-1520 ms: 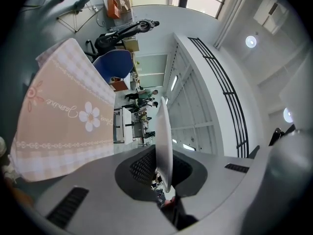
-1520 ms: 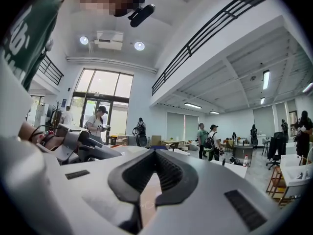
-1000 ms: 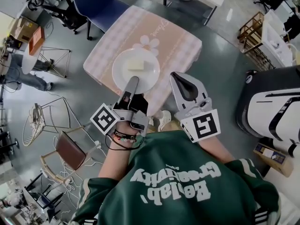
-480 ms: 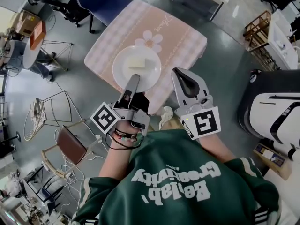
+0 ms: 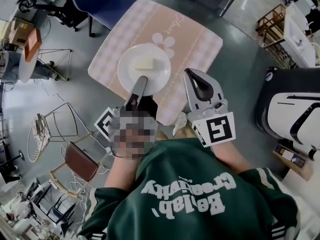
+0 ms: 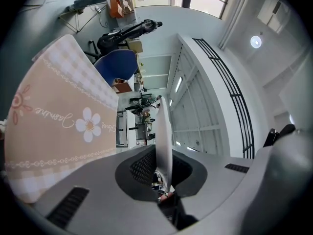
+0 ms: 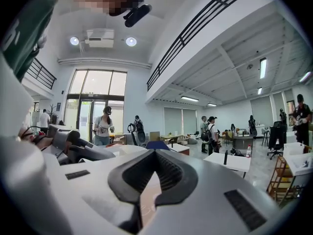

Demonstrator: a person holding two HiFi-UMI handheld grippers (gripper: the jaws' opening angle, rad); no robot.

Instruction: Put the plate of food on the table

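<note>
Grips plate (image 5: 144, 69) rim in clenched left gripper (image 5: 141, 81), food (image 5: 143, 63) on top, over pink table (image 5: 195, 39); carries right gripper (image 5: 192, 72) closed, empty, alongside.

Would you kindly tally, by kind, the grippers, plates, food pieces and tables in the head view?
Grippers: 2 (left gripper, right gripper)
Plate: 1
Food piece: 1
Table: 1
Total: 5
</note>
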